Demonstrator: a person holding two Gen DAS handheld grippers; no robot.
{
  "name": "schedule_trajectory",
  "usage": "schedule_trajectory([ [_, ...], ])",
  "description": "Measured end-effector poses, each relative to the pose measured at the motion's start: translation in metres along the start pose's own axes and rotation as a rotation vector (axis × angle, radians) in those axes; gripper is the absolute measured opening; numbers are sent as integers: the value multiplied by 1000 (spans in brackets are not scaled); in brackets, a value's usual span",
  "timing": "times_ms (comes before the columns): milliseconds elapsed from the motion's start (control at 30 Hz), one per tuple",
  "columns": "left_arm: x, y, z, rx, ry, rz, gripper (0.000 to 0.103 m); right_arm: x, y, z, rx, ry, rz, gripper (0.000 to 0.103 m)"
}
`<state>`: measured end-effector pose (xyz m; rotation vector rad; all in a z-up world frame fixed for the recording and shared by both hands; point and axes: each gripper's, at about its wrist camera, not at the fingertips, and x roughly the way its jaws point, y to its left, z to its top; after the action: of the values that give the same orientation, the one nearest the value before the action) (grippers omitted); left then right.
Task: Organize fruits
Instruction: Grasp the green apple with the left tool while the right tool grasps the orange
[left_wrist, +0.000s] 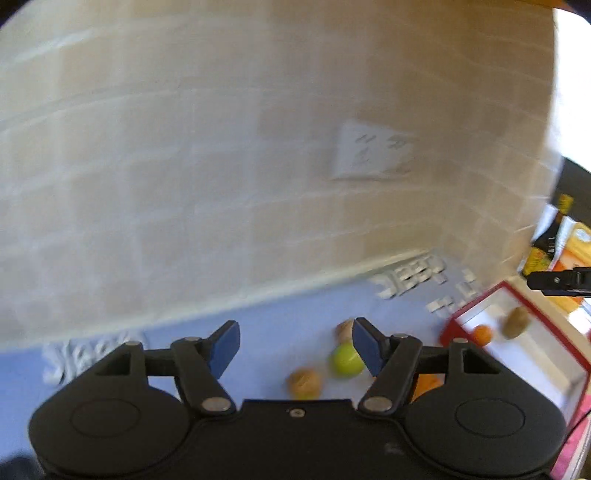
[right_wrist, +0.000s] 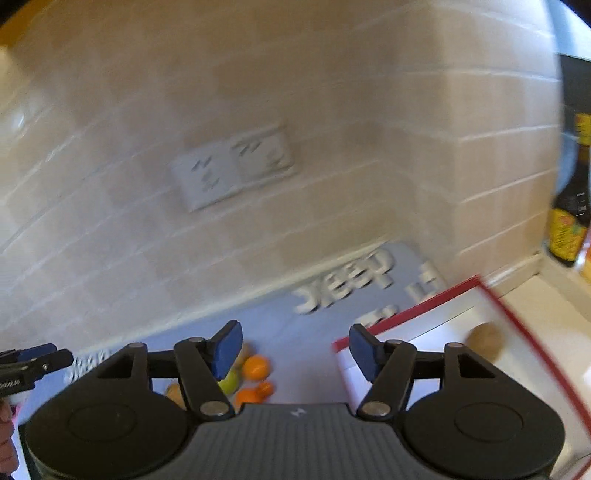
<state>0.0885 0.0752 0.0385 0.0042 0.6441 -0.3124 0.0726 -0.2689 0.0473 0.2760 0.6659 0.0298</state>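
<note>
Both views blurred. Left gripper (left_wrist: 295, 347) open, nothing between the blue pads, held above the mat (left_wrist: 273, 332). Right gripper (right_wrist: 295, 349) also open and empty, over the mat's edge next to the tray (right_wrist: 413, 314).

Landmark = tray, red rim, white inside, lying on the bench w/ one corner over the mat. Inside it: an orange (left_wrist: 482, 335) near the mat-side corner and a kiwi (left_wrist: 516, 322) just beside it, apart. In the right wrist view only the kiwi (right_wrist: 484, 341) shows; rest of the tray floor is bare white.

Just off the tray's mat side, a loose cluster on the mat: green apple (left_wrist: 346, 359), brown fruit (left_wrist: 305, 383) in front of it, another brownish one (left_wrist: 345, 328) behind, partly cut by the left gripper's right finger. More oranges (right_wrist: 255, 367) sit there too; how many unclear, fingers cover part of the pile.

Behind tray and mat: tiled wall (left_wrist: 221, 147) w/ a double socket (right_wrist: 236, 170). Mat runs right up to the wall base. Beyond the tray's far side, dark bottle (right_wrist: 570, 221) and yellow packs (left_wrist: 576, 251) at the frame edge, cut off.

Open mat stretches away from the tray, w/ white lettering, unreadable.
</note>
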Motion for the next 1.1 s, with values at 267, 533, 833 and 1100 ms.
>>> schedule_trajectory([
  [267, 67, 16, -69, -122, 244, 61, 80, 85, 44, -47, -79, 238, 9, 66],
  [533, 118, -3, -92, -104, 333, 32, 80, 131, 45, -76, -152, 380, -44, 66],
  [833, 146, -10, -86, -96, 342, -8, 73, 165, 45, -87, -165, 457, -37, 62],
  [1100, 134, -20, -85, -33, 298, 47, 57, 162, 43, -86, -143, 452, -24, 59],
])
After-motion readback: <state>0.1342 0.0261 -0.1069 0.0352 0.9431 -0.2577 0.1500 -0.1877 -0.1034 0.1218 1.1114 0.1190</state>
